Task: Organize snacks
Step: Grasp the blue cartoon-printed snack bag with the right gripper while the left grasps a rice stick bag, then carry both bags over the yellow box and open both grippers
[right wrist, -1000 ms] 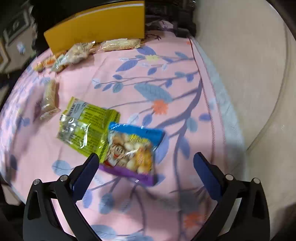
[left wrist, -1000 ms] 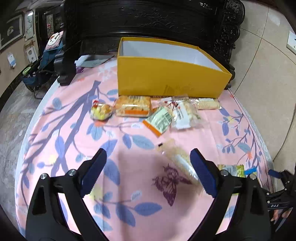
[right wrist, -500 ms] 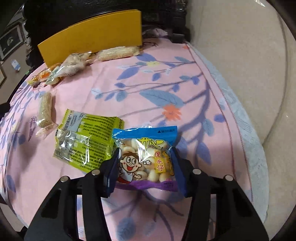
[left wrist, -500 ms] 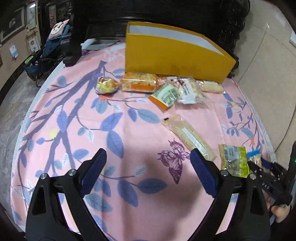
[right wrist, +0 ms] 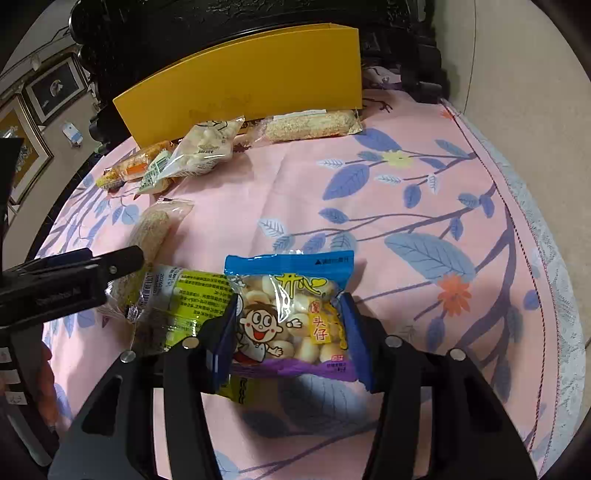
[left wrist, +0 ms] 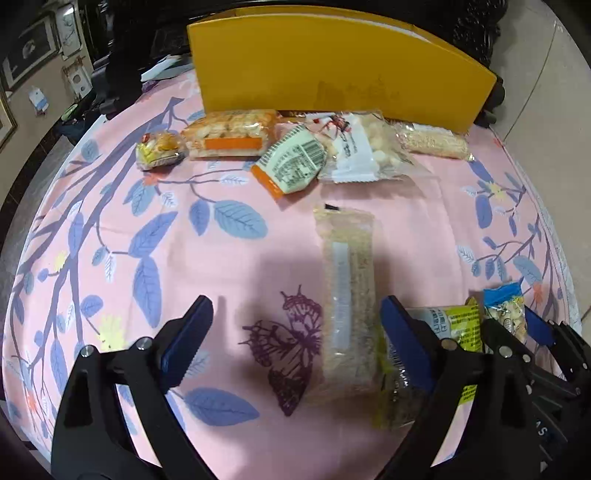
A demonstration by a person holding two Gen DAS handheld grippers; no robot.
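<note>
My right gripper (right wrist: 290, 328) is shut on a blue and purple cartoon biscuit bag (right wrist: 291, 314), which also shows in the left wrist view (left wrist: 506, 310). A yellow-green snack packet (right wrist: 177, 306) lies just left of it. My left gripper (left wrist: 295, 332) is open and empty, low over the cloth, its right finger beside a long clear grain bar (left wrist: 347, 299). The yellow box (left wrist: 332, 70) stands at the far side with several snack packs along its front wall.
A round table with a pink leafy cloth (left wrist: 155, 229) holds everything. Near the box lie an orange-striped cracker pack (left wrist: 231, 134), a small yellow pack (left wrist: 159, 149) and a clear bag of white puffs (left wrist: 362, 151). Dark carved furniture (right wrist: 221, 22) stands behind.
My right gripper closed on the biscuit bag and holds it. My left gripper moved forward and down toward the long grain bar and stayed open.
</note>
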